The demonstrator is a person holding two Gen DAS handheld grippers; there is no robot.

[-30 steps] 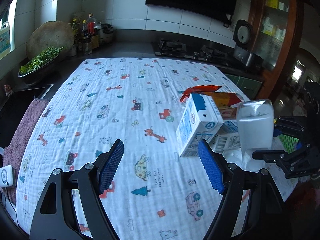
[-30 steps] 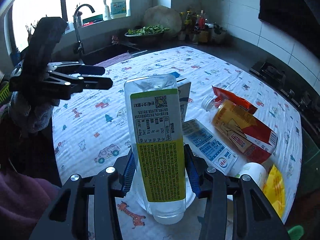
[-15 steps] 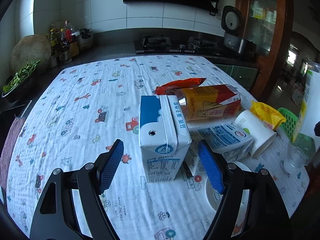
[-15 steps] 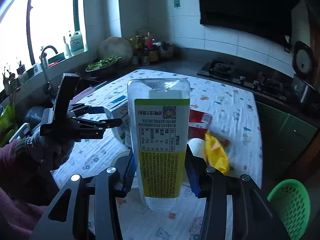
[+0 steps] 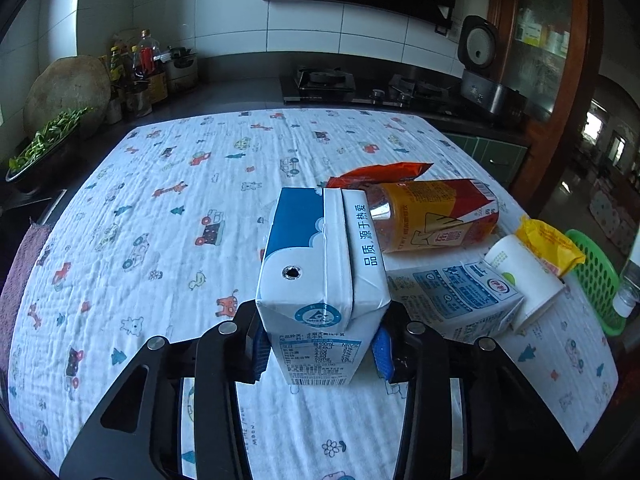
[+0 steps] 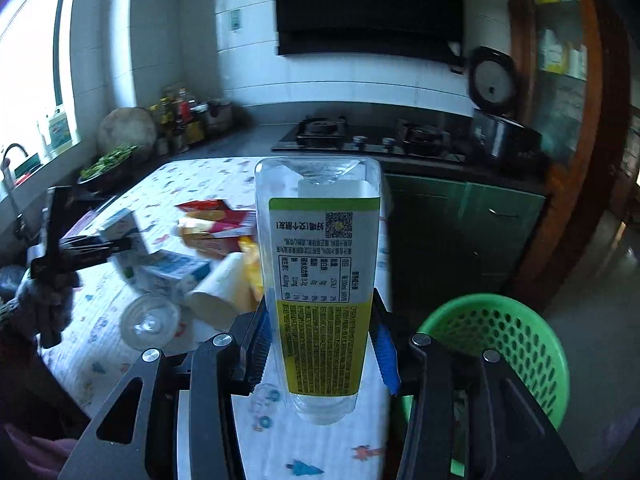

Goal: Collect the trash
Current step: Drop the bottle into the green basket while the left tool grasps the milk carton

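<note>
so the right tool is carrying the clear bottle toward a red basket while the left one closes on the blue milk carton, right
Not quite: the basket is green, not red, as the right wrist view shows. The rest stands: the right tool grips the clear bottle, and the left tool is closing its jaws on the blue milk carton standing between them.

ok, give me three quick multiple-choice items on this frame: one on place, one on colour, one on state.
1. Where does the basket sit?
A. on the cloth
B. beyond the table's edge, lower than the tabletop
C. on the stove

2. What colour is the basket?
A. green
B. red
C. white

3. What is between the left hand-held gripper's pads?
A. a carton
B. a cup
C. nothing

Answers: 1 B, the right wrist view shows it past the cloth's edge by the floor. 2 A, green mesh. 3 A, the blue-and-white carton stands upright between the closing jaws; the right hand-held gripper holds a bottle.
</note>
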